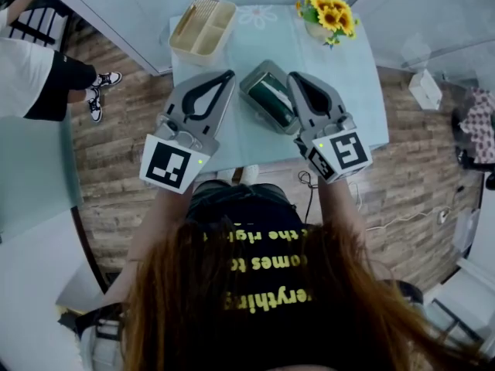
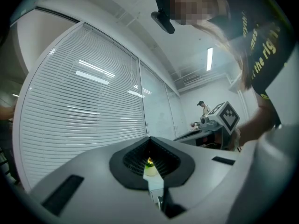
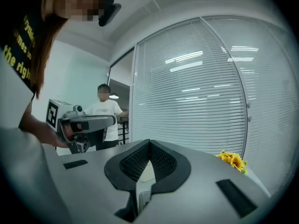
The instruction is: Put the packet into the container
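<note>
Green packet [image 1: 272, 99] inside grey container [image 1: 249, 86] on table [image 1: 352, 83]

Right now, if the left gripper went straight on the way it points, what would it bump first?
Most likely the sunflower pot: it shows dead centre through the closed jaws of the left gripper. The gripper seems to aim a bit above it, so it might pass over.

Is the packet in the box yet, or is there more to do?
Nearly done, it seems. Done: what looks like the dark green packet lies inside the grey container on the table. In hand: nothing. The left gripper and right gripper are held above the table, jaws together and empty. Left: probably nothing, though I can't tell if it sits fully in.
</note>
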A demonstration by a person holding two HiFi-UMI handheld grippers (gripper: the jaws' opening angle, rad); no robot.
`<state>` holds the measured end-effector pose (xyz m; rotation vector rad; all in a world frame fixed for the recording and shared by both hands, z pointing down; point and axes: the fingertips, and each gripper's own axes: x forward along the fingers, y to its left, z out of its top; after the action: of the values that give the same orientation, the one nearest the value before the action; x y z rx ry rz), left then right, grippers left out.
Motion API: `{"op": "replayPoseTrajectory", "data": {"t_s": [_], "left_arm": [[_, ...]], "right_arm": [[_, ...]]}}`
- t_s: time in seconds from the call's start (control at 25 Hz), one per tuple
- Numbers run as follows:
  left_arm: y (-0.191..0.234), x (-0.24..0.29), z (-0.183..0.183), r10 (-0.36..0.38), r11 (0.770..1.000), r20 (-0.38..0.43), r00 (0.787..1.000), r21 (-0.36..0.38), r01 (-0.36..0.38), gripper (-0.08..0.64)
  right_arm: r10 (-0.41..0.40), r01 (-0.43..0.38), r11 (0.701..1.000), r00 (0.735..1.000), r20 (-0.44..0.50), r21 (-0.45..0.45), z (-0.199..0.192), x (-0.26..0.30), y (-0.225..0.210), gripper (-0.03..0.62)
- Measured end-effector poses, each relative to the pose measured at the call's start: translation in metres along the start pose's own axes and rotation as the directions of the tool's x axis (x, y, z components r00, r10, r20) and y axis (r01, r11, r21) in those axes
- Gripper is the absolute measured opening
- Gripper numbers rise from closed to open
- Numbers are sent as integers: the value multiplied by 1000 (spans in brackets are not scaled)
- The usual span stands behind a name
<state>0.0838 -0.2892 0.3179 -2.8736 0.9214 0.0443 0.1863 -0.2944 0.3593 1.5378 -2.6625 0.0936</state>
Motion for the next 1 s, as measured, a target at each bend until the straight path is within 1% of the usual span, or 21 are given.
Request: {"op": "replayPoseTrajectory", "data": {"t_s": [0.12,0.24,0.4,0.52,0.88,1.0], "left_arm": [[-2,5,5,-15,1000,27,1000,5,15,2],[-9,9,5,-41,999,29,999,8,41,2],[-18,15,6,-70,998,36,997,3,69,2],[-24,20,6,-92,996,36,995,-4,92,2],[-35,25,6,-138,990,40,990,3,138,2],[-38,25,7,-146,989,44,988,3,146,2]], "right_arm": [[-8,8,1000,999,35,1,13,-8,5,22],[-28,28,1000,998,56,2,18,-19,9,23],[-51,52,999,990,133,0,33,-30,14,21],[-72,73,997,987,142,-2,36,-37,15,21],[-79,84,996,981,178,-17,51,-45,27,21],[-92,99,994,980,179,-34,52,-48,26,21]]}}
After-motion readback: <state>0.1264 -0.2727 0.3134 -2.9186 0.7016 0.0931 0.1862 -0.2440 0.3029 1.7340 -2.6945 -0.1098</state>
